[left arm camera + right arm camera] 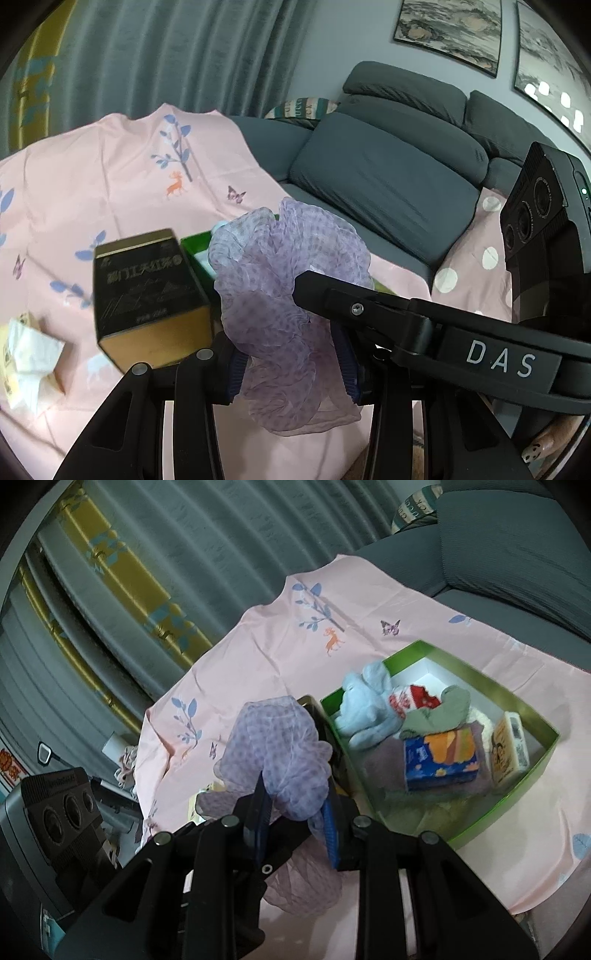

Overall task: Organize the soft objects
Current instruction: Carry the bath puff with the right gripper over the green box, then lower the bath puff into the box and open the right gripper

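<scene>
Both grippers hold one lilac dotted mesh pouf (284, 280), seen too in the right wrist view (280, 753), above the pink cloth. My left gripper (291, 358) is shut on its lower part. My right gripper (295, 812) is shut on it too, and its finger (332, 295) crosses the left view. Right of the pouf, a green box (532, 771) holds a light blue plush (365, 705), a red-and-white cloth (410, 699), a grey-green cloth (443, 709), a blue tissue pack (439, 760) and a yellow pack (509, 749).
A black-and-gold carton (147, 291) stands left of the pouf. A tissue pack (26, 358) lies at the far left. The pink printed cloth (110, 177) covers a grey sofa (388, 177). Curtains (184, 554) hang behind.
</scene>
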